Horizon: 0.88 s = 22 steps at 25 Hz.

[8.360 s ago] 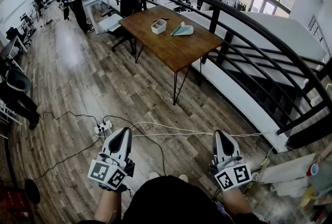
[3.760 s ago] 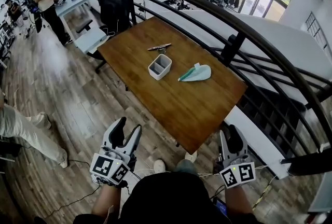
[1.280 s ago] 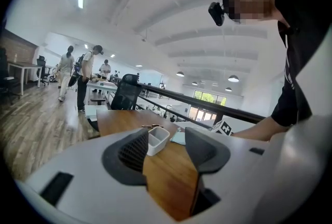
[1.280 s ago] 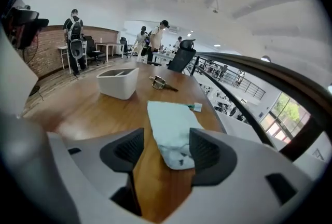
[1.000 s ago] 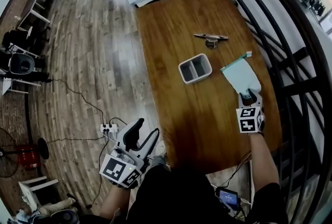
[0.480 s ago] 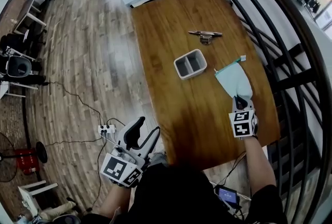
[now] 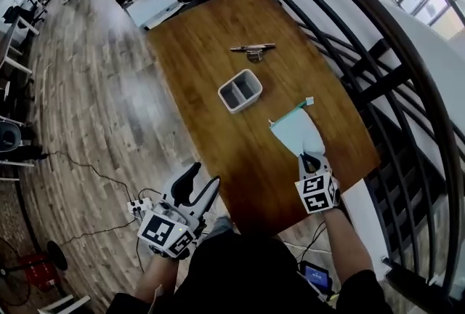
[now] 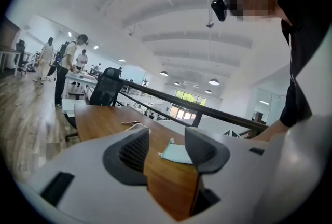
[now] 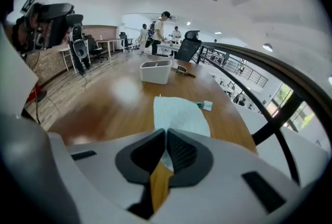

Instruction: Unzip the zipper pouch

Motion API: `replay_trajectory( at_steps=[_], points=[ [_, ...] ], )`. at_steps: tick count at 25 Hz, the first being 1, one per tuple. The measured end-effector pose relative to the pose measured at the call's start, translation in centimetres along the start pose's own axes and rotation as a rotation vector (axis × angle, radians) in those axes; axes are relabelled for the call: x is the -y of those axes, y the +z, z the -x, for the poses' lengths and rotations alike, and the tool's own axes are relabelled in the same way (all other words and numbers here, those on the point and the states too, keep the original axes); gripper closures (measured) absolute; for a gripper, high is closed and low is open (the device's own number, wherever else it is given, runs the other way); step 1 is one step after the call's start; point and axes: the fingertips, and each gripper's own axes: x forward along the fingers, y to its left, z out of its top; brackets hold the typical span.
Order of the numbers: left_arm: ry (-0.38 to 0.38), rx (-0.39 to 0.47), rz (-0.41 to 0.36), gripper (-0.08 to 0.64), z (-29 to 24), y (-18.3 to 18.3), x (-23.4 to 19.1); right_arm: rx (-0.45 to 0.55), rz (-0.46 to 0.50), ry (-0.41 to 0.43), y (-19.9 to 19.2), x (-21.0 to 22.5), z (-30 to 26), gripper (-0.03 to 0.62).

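Observation:
The pale teal zipper pouch (image 7: 294, 132) lies flat on the wooden table (image 7: 211, 51), with its zipper tab (image 7: 309, 100) at the far end. My right gripper (image 7: 311, 158) has just been closing, and its jaws are now shut on the pouch's near end, the fabric pinched between the pads. In the right gripper view the pouch (image 9: 179, 114) spreads away from the right gripper (image 9: 167, 137). My left gripper (image 7: 200, 182) is open and empty, off the table's near left corner over the floor. In the left gripper view the left gripper (image 8: 168, 137) looks across the table at the pouch (image 8: 176, 153).
A white two-compartment tray (image 7: 240, 90) stands mid-table, left of the pouch. A dark pen-like item (image 7: 252, 49) lies farther back. A black railing (image 7: 378, 51) runs along the table's right side. Cables and a power strip (image 7: 138, 207) lie on the floor at left.
The right gripper's jaws shut on the pouch's near end and drew the pouch toward me along the table. The left gripper stayed near the table's corner.

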Motion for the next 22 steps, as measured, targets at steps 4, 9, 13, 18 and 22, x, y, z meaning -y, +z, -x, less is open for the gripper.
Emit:
replay_trajectory(
  at_steps=[4, 9, 13, 18, 22],
  points=[
    [-0.073, -0.011, -0.014, 0.337, -0.5, 0.3, 0.3, -0.013, -0.004, 0.015, -0.7, -2.0, 1.4, 0.581],
    [-0.138, -0.035, -0.03, 0.337, -0.6, -0.1, 0.7, -0.025, -0.037, 0.007, -1.8, -4.4, 3.3, 0.581],
    [-0.185, -0.061, -0.03, 0.338, -0.8, -1.2, 1.1, -0.025, -0.045, 0.019, -2.2, -6.2, 4.1, 0.581],
    [-0.234, -0.096, -0.028, 0.337, -1.8, -2.2, 2.2, -0.016, -0.096, 0.072, -2.8, -8.7, 5.3, 0.581],
    [-0.255, -0.106, -0.029, 0.337, -2.2, -2.7, 2.6, -0.014, -0.112, 0.127, -3.4, -11.3, 5.9, 0.581]
  ],
)
